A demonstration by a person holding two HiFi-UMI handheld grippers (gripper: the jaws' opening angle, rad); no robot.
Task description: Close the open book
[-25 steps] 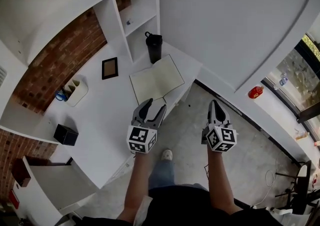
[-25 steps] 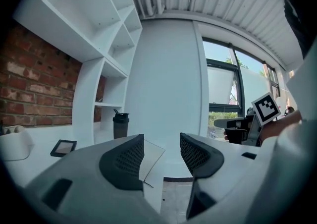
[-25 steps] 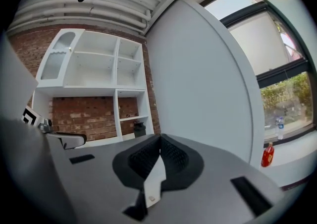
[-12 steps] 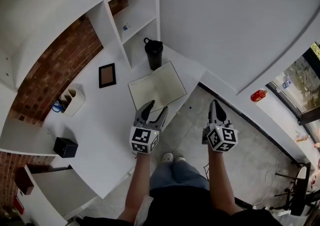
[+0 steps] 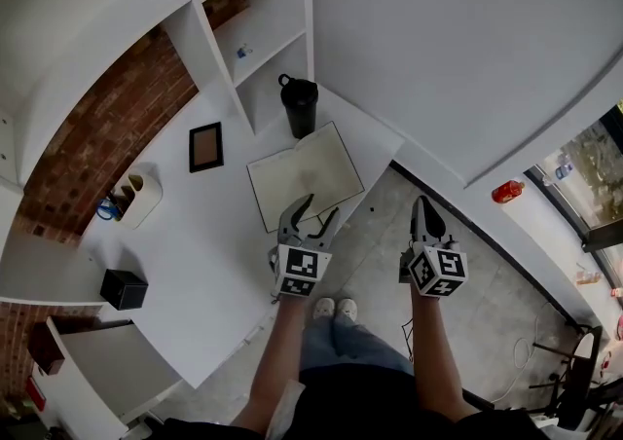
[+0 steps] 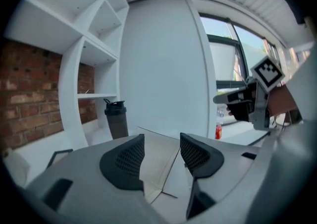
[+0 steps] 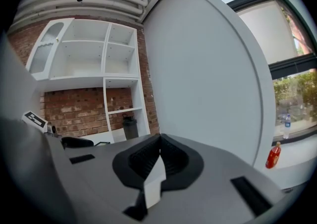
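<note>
Head view, flat cream open book [image 5: 304,173] on white desk [image 5: 195,224], left gripper [image 5: 313,212] parted (empty), right gripper [image 5: 421,206] closed.

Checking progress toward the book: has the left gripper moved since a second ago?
Yes. The left gripper has shifted slightly right along the near edge of the open book, toward the right gripper; its jaws stand apart with nothing between them.

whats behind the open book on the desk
A black shaker bottle stands just behind the open book, beside the white shelf unit. What lies under the book is hidden.
</note>
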